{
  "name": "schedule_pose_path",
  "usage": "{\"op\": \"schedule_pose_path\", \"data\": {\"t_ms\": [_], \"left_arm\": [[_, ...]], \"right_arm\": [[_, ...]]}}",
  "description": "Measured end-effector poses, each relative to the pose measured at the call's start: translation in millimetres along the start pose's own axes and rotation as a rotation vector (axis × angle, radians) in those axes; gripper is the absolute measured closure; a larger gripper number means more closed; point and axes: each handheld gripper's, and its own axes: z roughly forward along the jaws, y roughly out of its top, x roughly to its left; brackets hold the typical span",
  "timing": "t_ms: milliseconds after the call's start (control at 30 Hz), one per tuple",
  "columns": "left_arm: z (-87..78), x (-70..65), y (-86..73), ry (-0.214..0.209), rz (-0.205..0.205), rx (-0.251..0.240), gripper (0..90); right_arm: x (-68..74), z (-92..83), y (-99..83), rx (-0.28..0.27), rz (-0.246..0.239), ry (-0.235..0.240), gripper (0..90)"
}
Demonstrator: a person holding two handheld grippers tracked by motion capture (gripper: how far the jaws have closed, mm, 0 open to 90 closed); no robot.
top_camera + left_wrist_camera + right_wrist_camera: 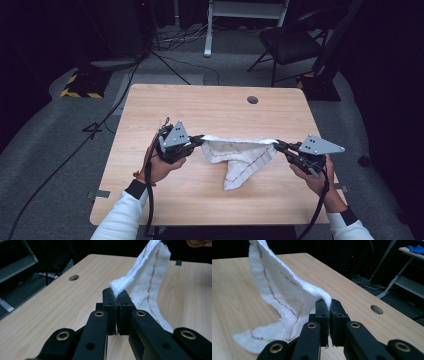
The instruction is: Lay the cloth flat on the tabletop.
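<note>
Both tongs [198, 140] [278, 145] clamping white towel [240, 155] above table [200, 107]

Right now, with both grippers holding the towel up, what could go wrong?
The left gripper pinches only the thin edge of the towel, so a tug might pull it free. The right gripper also grips just an edge. The low corner rests on the table and may drag or bunch.
</note>
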Motion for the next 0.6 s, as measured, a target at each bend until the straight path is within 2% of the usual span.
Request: {"op": "schedule_pose_path", "data": {"t_ms": [100, 167, 267, 400, 600], "left_arm": [[-6.8, -2.5, 4.0, 0.014, -0.002, -0.003, 87.5], [-10.1, -5.3, 6.0, 0.028, -0.011, 0.012, 87.5], [-17.7, -11.1, 11.0, 0.035, 0.010, 0.036, 87.5], [-28.4, -16.1, 19.6, 0.018, 0.006, 0.010, 87.5], [-37.7, -19.2, 31.5, 0.019, 0.007, -0.026, 87.5]], "right_arm": [[5.3, -6.6, 7.1, -0.010, -0.017, 0.010, 86.4], [7.1, -8.9, 9.4, -0.015, -0.020, 0.009, 86.5], [11.8, -15.5, 14.9, -0.013, -0.028, 0.010, 86.5], [17.0, -24.1, 22.4, -0.017, -0.034, 0.008, 86.5], [18.5, -37.0, 35.6, -0.047, -0.026, 0.004, 86.5]]}}
